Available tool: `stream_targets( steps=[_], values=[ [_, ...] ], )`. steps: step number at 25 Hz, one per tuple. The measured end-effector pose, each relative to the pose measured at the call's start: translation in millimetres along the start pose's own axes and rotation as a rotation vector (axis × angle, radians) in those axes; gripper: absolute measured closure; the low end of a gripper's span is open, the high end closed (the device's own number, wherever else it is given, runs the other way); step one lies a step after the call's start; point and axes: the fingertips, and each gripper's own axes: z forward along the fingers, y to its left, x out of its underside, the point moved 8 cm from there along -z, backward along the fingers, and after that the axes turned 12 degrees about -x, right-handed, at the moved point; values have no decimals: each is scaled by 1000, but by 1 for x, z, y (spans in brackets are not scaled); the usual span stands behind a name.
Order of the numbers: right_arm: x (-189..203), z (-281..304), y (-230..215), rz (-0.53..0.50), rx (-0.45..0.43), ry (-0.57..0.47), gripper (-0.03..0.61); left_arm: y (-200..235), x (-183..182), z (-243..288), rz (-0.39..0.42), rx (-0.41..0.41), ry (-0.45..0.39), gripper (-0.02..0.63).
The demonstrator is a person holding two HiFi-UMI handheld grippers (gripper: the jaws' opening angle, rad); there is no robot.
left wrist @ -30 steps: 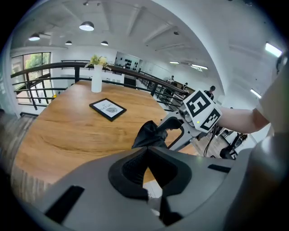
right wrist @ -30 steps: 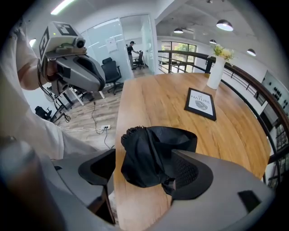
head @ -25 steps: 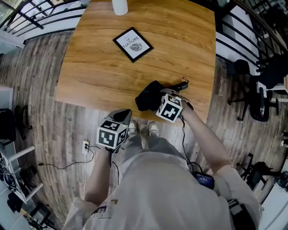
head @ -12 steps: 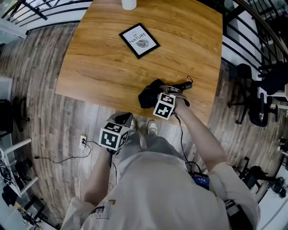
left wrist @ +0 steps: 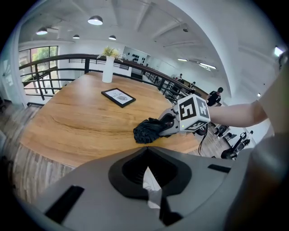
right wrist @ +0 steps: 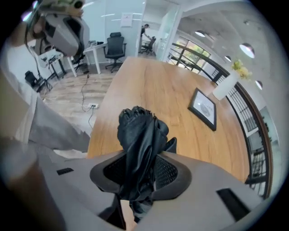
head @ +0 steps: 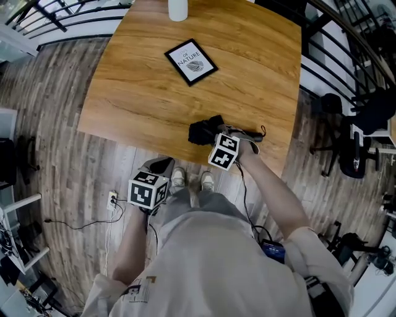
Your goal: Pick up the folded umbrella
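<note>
The folded umbrella [head: 203, 131] is a black crumpled bundle lying near the front right edge of the wooden table [head: 142, 93]. Its handle and strap [head: 252, 132] stick out to the right. My right gripper [head: 216, 132] points steeply down onto it. In the right gripper view its jaws are closing, and the pads [right wrist: 169, 173] press the black fabric [right wrist: 137, 131] from both sides. My left gripper [head: 159, 167] hangs off the table's front edge over the floor, shut and holding nothing. From the left gripper view the umbrella [left wrist: 146, 131] sits ahead with the right gripper [left wrist: 169, 126] on it.
A black-framed picture [head: 191, 62] lies on the table's far half and a white vase [head: 178, 8] stands at the back edge. Black railings run behind and to the right. An office chair [head: 346, 127] stands at the right. A floor socket with cables [head: 112, 199] is at the lower left.
My right gripper has dropped onto the umbrella and its jaws have come in around the fabric. The left gripper has drifted a little left and lower.
</note>
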Motion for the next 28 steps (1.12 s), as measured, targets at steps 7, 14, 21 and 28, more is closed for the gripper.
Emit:
stream_targets(
  steps=[7, 14, 21, 28],
  values=[
    [-1, -5, -3, 74, -24, -92, 379, -3, -13, -7, 29, -3, -28, 598],
    [5, 17, -6, 95, -10, -87, 242, -7, 1, -7, 17, 4, 4, 597],
    [1, 38, -24, 112, -100, -65, 202, -8, 5, -2, 18, 6, 35, 597],
    [-2, 33, -32, 160, -120, -94, 307, -6, 3, 0, 38, 5, 43, 597]
  ],
)
